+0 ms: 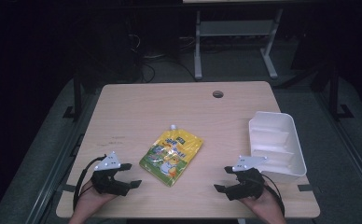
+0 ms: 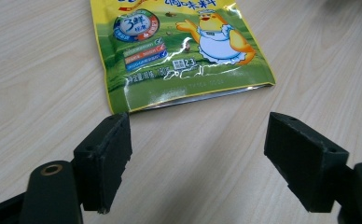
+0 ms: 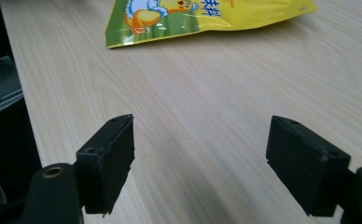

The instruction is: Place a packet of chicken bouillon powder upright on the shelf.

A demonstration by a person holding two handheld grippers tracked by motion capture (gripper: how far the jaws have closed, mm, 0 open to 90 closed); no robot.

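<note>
A yellow and green spouted pouch (image 1: 172, 155) with a cartoon duck lies flat in the middle of the wooden table (image 1: 137, 107), its white cap pointing away from me. My left gripper (image 1: 129, 175) rests near the front left edge, open, with nothing between its jaws. In the left gripper view the pouch's bottom edge (image 2: 184, 56) lies just beyond the jaw tips. My right gripper (image 1: 224, 178) sits near the front right, open and empty. The pouch (image 3: 202, 16) lies well ahead of it in the right gripper view.
A white plastic bin (image 1: 276, 142) with inner dividers stands at the table's right edge, just behind the right gripper. A round cable hole (image 1: 218, 94) is near the far edge. Table legs and cables lie on the dark floor beyond.
</note>
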